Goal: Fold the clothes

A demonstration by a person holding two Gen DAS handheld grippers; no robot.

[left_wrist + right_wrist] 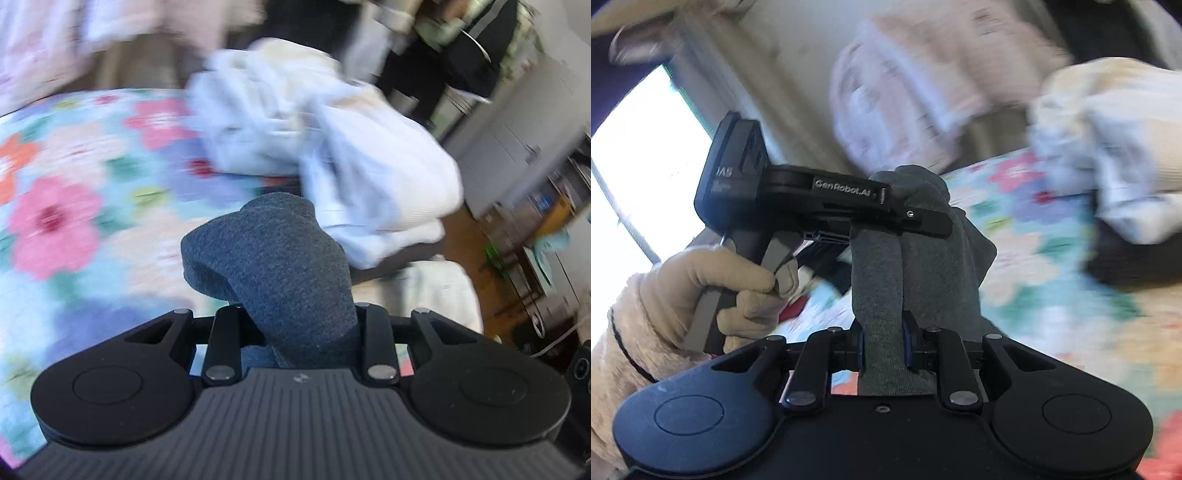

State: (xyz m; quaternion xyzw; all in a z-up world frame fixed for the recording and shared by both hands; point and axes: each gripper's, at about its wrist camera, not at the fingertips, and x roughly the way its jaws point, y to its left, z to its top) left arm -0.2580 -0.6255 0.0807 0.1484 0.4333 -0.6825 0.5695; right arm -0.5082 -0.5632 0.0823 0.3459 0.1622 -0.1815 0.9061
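Note:
A dark grey-blue knit garment (273, 258) bulges up between the jaws of my left gripper (295, 321) and hides its fingertips. In the right wrist view the same grey garment (934, 273) runs from my right gripper (882, 343), whose blue pads (908, 347) press on a fold of it, up to the left gripper (923, 218). The left gripper's black finger is clamped across the cloth there. A gloved hand (713, 280) holds the left gripper's handle. Both grippers are lifted above the bed, and the background is motion-blurred.
A floral bedspread (74, 184) lies below. A heap of white clothes (317, 140) sits on it ahead, also the white clothes (1108, 147) at right. A pale patterned pillow (905, 92) is behind. Wooden floor and shelving (535, 240) lie right of the bed. A bright window (639, 177) is at left.

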